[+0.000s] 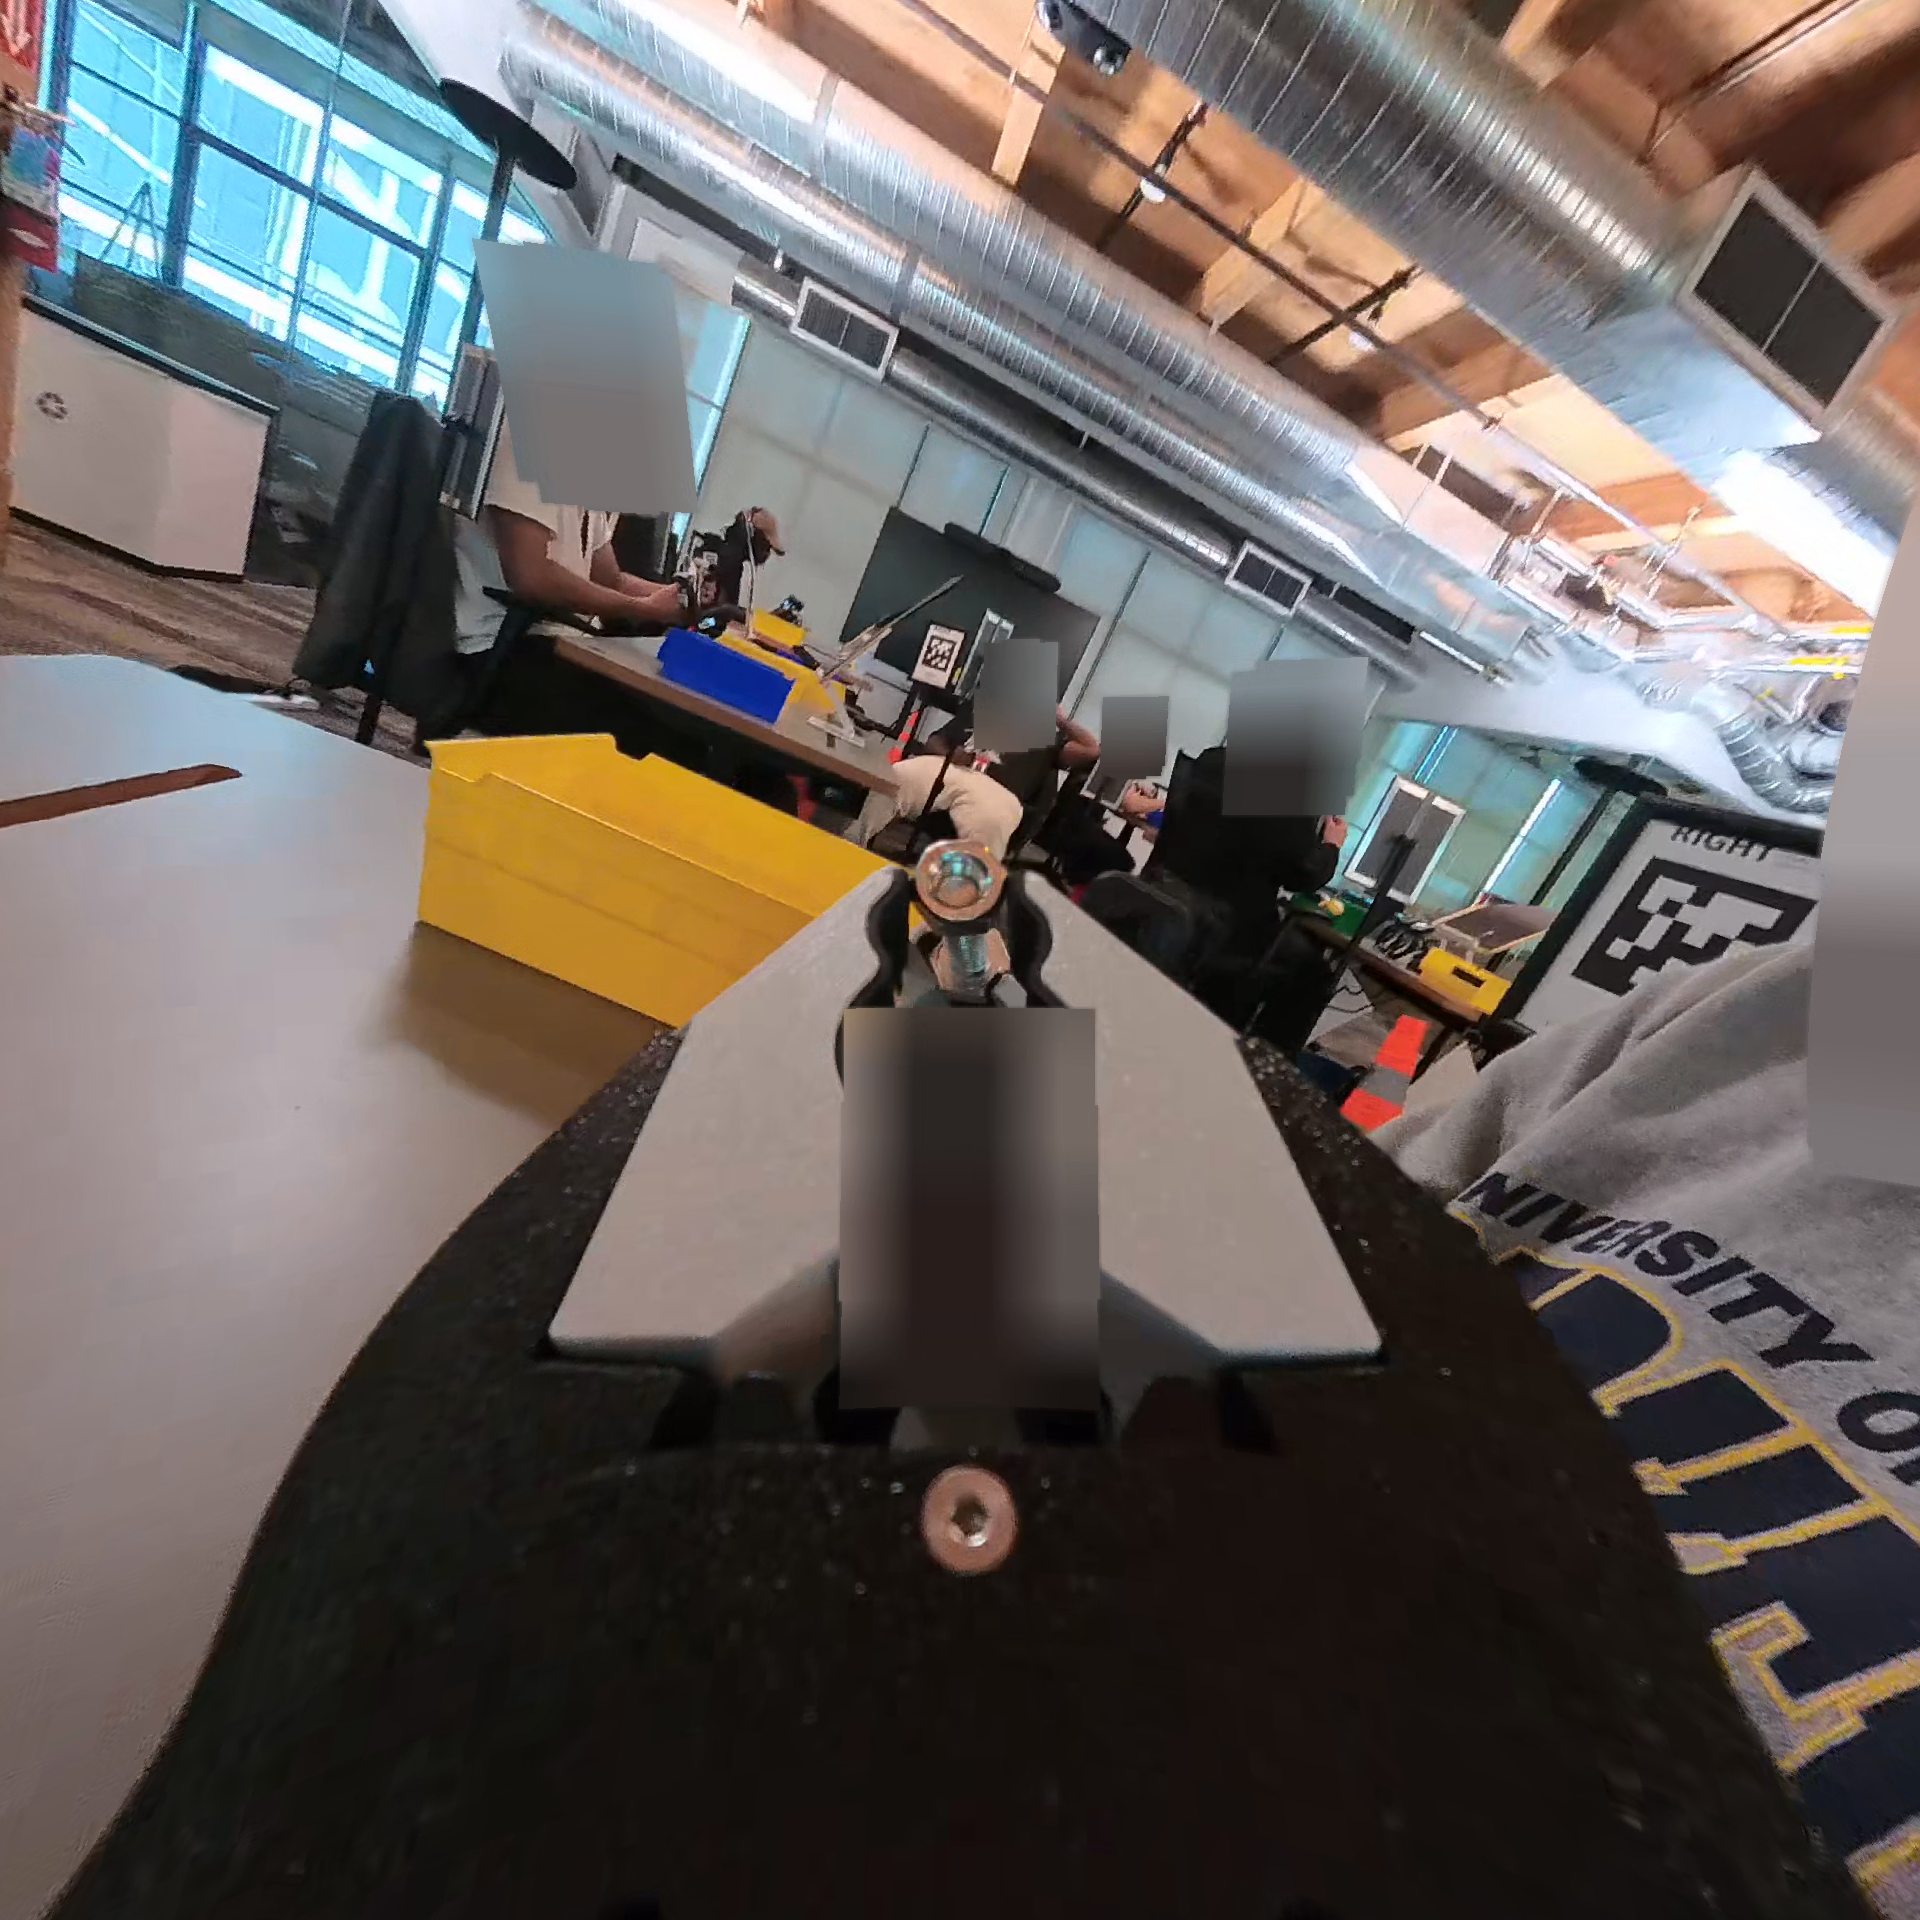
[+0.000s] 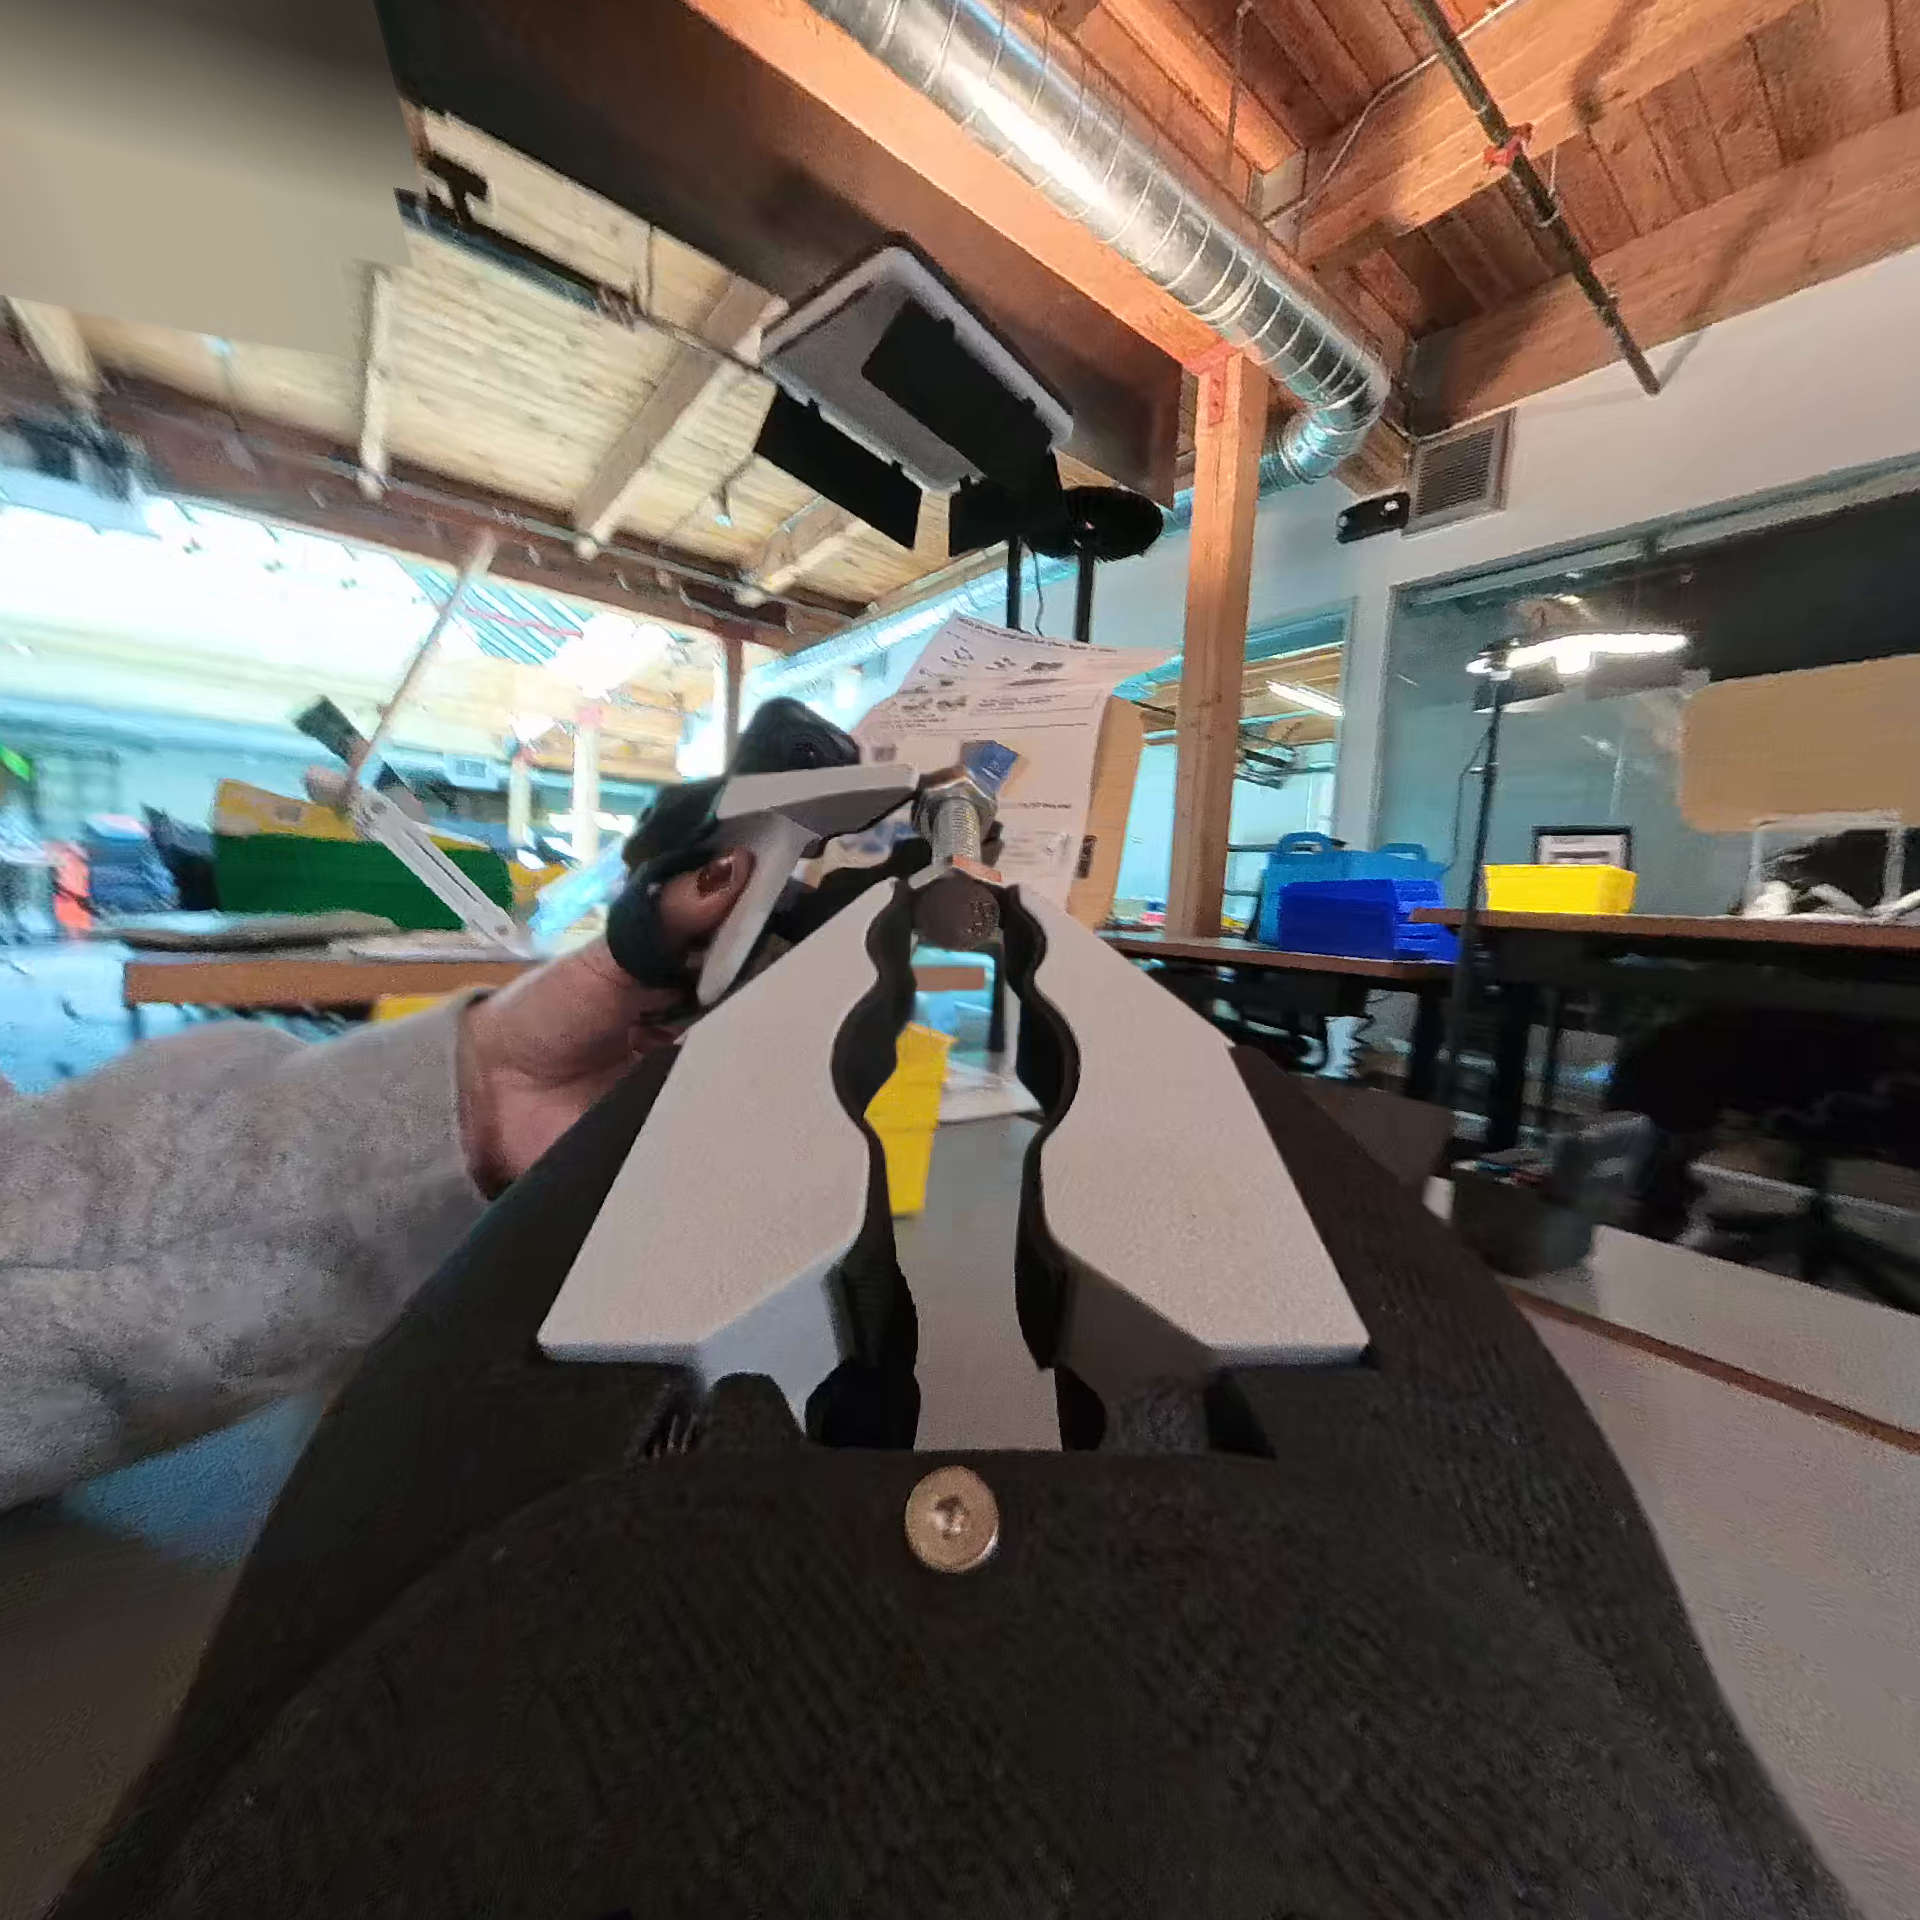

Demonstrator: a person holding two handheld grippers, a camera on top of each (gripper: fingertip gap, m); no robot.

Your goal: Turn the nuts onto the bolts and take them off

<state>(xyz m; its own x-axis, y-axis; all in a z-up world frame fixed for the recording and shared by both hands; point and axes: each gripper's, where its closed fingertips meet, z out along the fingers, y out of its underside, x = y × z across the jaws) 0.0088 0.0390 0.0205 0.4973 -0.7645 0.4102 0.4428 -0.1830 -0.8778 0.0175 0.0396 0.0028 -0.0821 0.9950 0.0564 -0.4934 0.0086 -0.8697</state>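
Right now I have one bolt (image 2: 951,836) and one nut (image 1: 958,883) pinched between my two tools, lifted clear of the counter (image 1: 208,1039). My right claw (image 2: 956,920) is narrowed onto the bolt's head at its very tips, so the threaded shank stands up and away from it. My left claw (image 1: 958,904) comes in from the left and is clamped across the nut, which sits high on the shank, at the end far from the head. In the left wrist view the nut shows end-on at the fingertips, with a short run of thread below it. A yellow bin (image 1: 623,862) sits on the counter beyond, to the left, well apart from the work.

By my reading this is the turning step itself: one claw steadies the bolt while the other works the nut round. With the nut out near the free end of the thread, it is either freshly started or almost off. I cannot tell which from these views.

The next move, as I judge it, calls for a twist of my left wrist about the bolt's own line, then a brief loosening to re-grip and twist again. The right claw has to keep the head from spinning along. Any tilt between the two tools could bind the thread. If the nut is coming off, it could drop the moment the last turn lets go.
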